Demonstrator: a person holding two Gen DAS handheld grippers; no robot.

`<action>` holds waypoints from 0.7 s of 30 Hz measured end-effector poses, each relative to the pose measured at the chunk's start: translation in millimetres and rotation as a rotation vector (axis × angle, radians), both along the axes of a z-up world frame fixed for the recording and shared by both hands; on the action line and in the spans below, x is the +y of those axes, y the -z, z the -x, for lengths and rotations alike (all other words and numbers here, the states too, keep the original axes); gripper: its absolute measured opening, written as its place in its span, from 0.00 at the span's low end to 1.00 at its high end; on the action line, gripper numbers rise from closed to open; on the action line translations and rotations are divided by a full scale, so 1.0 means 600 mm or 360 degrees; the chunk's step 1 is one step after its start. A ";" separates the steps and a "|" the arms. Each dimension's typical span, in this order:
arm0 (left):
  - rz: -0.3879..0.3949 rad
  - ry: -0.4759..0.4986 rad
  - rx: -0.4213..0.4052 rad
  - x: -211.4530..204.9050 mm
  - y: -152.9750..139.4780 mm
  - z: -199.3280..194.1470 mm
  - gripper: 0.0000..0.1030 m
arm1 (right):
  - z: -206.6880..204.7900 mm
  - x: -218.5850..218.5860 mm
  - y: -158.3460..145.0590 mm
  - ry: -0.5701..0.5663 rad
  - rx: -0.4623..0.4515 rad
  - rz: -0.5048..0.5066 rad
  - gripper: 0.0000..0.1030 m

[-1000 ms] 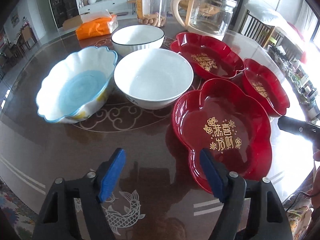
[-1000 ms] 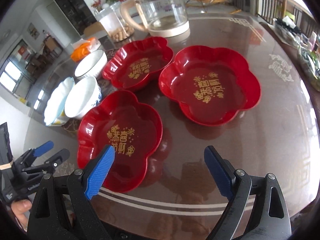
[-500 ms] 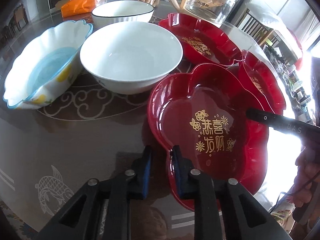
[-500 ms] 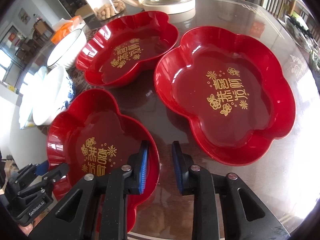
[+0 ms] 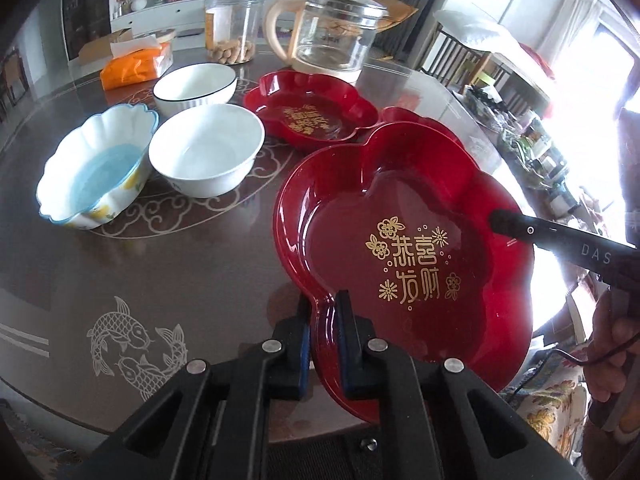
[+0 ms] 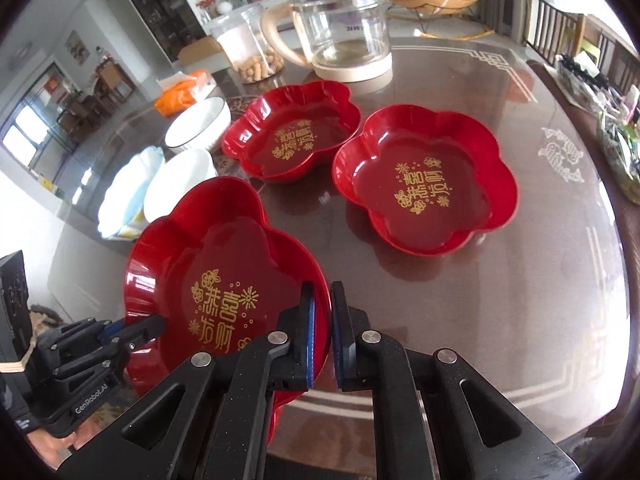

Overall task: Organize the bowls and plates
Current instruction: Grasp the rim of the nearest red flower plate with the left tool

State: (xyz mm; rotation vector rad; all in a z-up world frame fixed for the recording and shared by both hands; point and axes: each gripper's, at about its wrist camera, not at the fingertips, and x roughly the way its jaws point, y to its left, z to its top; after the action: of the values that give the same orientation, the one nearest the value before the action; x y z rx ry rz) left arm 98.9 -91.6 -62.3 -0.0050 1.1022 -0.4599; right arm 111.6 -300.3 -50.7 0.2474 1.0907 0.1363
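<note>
- The round brown bench, glossy and printed with pale scrollwork and fish motifs, carries everything here.
- The near red plate, flower-shaped with gold characters on its floor, is raised clear of the bench at the near edge and held at 2 points on its rim.
- The left tool pinches that plate's near-left rim, 1 blue pad outside the wall and 1 inside.
- The right tool pinches the opposite rim of the same plate; in the left wrist view its black body reaches in over the plate from the right, with a hand behind it.
- A second red plate of the same shape lies flat on the bench, beyond and to the right of the held one in the right wrist view.
- A third red plate lies flat just left of the second, close to the kettle.
- A glass kettle with a cream handle and base stands at the far side.
- The scalloped bowl, white with a blue floor, sits at the left.
- The plain white bowl sits just beside it, to its right.
- A white bowl with a dark rim sits behind those 2.
- A clear jar holding peanuts stands left of the kettle.
- An orange tissue pack lies at the far left.
</note>
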 end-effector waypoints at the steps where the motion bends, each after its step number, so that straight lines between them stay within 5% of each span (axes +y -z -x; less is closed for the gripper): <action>1: -0.0004 0.0025 0.0000 -0.005 -0.002 0.011 0.10 | 0.012 -0.002 -0.004 0.0019 0.0002 -0.0009 0.09; 10: -0.0104 0.0137 0.0053 -0.037 0.052 0.049 0.10 | 0.105 -0.044 0.050 0.0191 0.0171 -0.0128 0.10; 21: -0.0181 0.0072 0.0059 -0.043 0.114 0.006 0.10 | 0.054 -0.036 0.122 0.0309 0.0176 -0.0053 0.11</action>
State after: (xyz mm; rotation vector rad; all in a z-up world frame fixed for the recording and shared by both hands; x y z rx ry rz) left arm 95.5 -117.4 -130.4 0.1120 1.1658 -0.4385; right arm 79.3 -321.7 -124.0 0.3928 1.1686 -0.0329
